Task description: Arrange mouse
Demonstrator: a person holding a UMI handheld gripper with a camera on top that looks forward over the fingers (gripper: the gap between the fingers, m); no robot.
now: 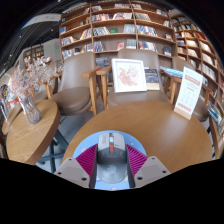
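The gripper (111, 160) sits low over a round wooden table (150, 125), and its two fingers with the magenta pads (88, 158) are pinched in on a grey mouse (111, 161). Both pads look pressed against the mouse's sides, no gap I can spot. Honestly the mouse is hard to read: only its rounded top shows between the pads, the lower part is cut off behind the gripper body, and I can't tell if it's resting on the table or lifted off it.

Beyond the fingers, at the far side of the table, there's a framed picture (128, 75) propped against a wooden chair (140, 62), with reddish artwork that's too small to make out. Off to the right stands an upright sign board (188, 92), text unreadable. To the left is a second wooden table (30, 140) with a glass vase (31, 110) holding pale pinkish flowers (30, 75). Another chair (75, 85) sits between the two tables. Bookshelves (120, 25) line the back wall, packed with books, titles not legible.
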